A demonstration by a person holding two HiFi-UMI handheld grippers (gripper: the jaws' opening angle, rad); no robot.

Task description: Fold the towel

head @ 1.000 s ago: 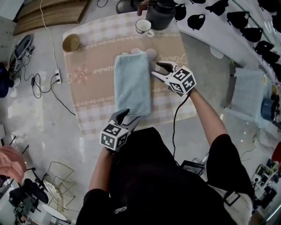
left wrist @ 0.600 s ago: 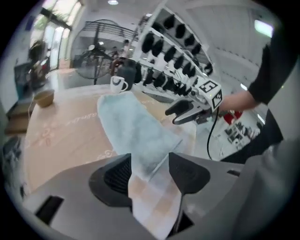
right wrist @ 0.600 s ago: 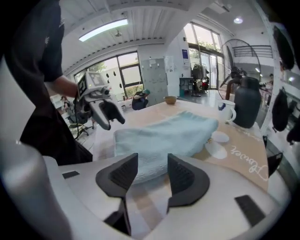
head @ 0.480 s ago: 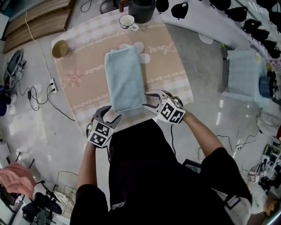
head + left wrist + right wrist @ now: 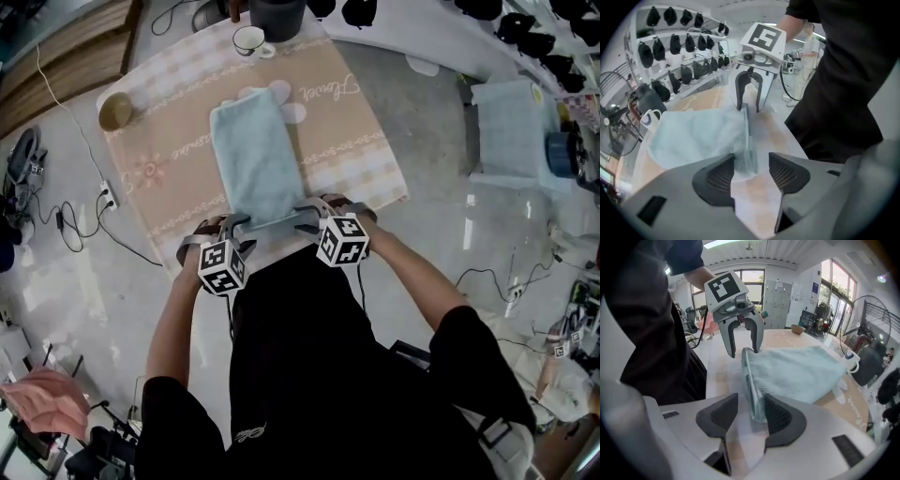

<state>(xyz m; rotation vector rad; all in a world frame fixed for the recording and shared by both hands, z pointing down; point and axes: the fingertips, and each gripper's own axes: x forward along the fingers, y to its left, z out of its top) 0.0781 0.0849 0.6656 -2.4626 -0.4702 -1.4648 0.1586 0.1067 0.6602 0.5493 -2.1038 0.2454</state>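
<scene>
A light blue towel (image 5: pixel 251 159), folded into a long strip, lies on the beige checked tablecloth (image 5: pixel 352 141). Both grippers sit at its near short edge, pointing toward each other. My left gripper (image 5: pixel 239 228) is open at the near left corner. In the left gripper view the towel's corner (image 5: pixel 740 159) lies between the open jaws of the left gripper (image 5: pixel 752 171), against one pad. My right gripper (image 5: pixel 302 221) is open at the near right corner. In the right gripper view the towel's layered edge (image 5: pixel 754 401) stands between the open jaws of the right gripper (image 5: pixel 749 416).
At the table's far end stand a white cup (image 5: pixel 248 39) and a dark pot (image 5: pixel 277 13). A brown bowl (image 5: pixel 115 111) sits at the far left corner. A power strip and cables (image 5: pixel 106 192) lie on the floor at left. Another table (image 5: pixel 511 127) stands at right.
Both grippers have come in to the towel's near edge. The right one moved back from the towel's far right side, and the left one moved in from just off the table's near edge.
</scene>
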